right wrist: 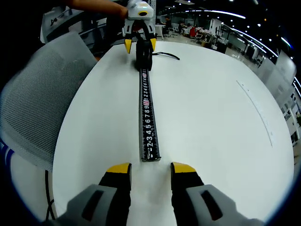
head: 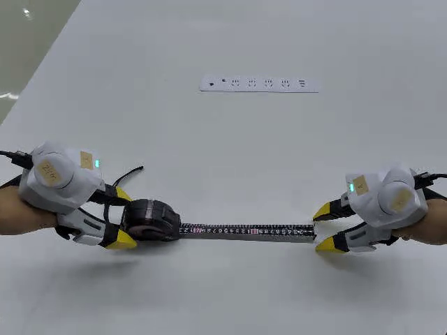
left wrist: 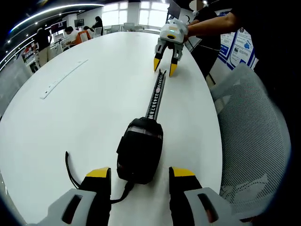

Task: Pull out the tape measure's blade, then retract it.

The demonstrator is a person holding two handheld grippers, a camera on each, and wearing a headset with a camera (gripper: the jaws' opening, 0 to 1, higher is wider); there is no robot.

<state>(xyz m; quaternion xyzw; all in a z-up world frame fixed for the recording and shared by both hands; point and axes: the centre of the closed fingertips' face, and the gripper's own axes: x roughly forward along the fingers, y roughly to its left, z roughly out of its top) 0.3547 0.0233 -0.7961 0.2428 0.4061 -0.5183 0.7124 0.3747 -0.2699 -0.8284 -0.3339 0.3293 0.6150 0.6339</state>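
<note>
Fingers spread at both ends: left gripper straddled the tape measure, right gripper sat released off the blade tip. Unclamped on the surface, that blade could snap back and whip.

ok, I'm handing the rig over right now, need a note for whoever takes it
Left gripper: open, jaws either side of the tape measure case, small gaps showing.
Right gripper: open, not holding anything; the end of the blade lies just ahead of its jaws.
The blade is out, flat on the table.
Done: pull-out. Left: retract the blade.
</note>
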